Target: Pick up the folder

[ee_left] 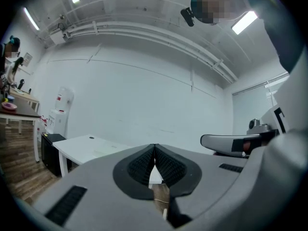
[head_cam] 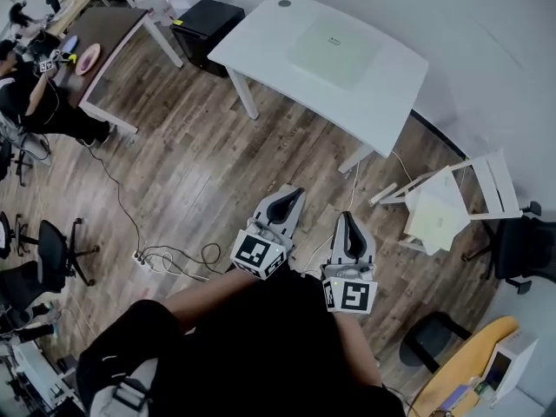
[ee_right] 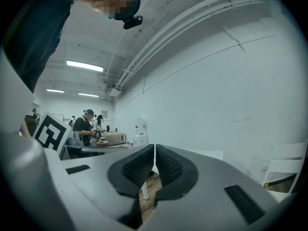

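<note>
A pale green folder (head_cam: 334,49) lies flat on the white table (head_cam: 261,37) ahead of me, across a stretch of wooden floor. Both grippers are held level over the floor, well short of the table and apart from the folder. My left gripper (head_cam: 297,193) is shut with nothing in it; in the left gripper view its pads (ee_left: 144,165) meet, and the table (ee_left: 86,146) shows beyond them. My right gripper (head_cam: 347,218) is also shut and empty, its pads (ee_right: 168,165) pressed together. The right gripper (ee_left: 236,142) also shows at the side of the left gripper view.
A black cabinet (head_cam: 208,23) stands beside the table's left end. A white folding chair (head_cam: 452,200) and a black chair (head_cam: 521,250) stand on the right. Cables and a power strip (head_cam: 169,259) lie on the floor at left. A person (head_cam: 35,85) works at a brown table (head_cam: 113,37).
</note>
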{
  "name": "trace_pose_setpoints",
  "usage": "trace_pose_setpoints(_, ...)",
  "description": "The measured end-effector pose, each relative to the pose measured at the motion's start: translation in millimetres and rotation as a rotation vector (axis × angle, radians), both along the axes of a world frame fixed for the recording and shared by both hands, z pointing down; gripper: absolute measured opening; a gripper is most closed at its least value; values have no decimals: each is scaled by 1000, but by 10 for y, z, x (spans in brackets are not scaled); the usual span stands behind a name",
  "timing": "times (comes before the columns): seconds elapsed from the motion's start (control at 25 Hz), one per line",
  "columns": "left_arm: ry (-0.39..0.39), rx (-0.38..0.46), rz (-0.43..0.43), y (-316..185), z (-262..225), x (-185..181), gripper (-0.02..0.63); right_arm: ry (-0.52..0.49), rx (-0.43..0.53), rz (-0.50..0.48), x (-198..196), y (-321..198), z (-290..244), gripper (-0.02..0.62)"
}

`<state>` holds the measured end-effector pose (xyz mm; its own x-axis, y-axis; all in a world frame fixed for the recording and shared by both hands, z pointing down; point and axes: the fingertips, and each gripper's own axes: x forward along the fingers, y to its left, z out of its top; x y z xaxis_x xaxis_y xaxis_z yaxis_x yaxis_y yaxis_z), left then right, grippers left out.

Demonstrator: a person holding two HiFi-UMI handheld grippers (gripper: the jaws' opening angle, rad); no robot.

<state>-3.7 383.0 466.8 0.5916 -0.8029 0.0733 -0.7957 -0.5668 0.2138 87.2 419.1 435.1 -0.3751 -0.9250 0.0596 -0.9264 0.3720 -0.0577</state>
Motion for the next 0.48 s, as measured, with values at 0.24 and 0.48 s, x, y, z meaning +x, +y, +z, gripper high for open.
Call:
trace_pose_setpoints(0.24, 27, -48, -2, -820, 189, -30, 12, 1, -96, 5, -6, -842, 237, 34)
trace_pose_setpoints(0.48, 32, -75, 48, -1722, 176, -165, 12, 31, -96, -36, -266, -1841, 97, 34)
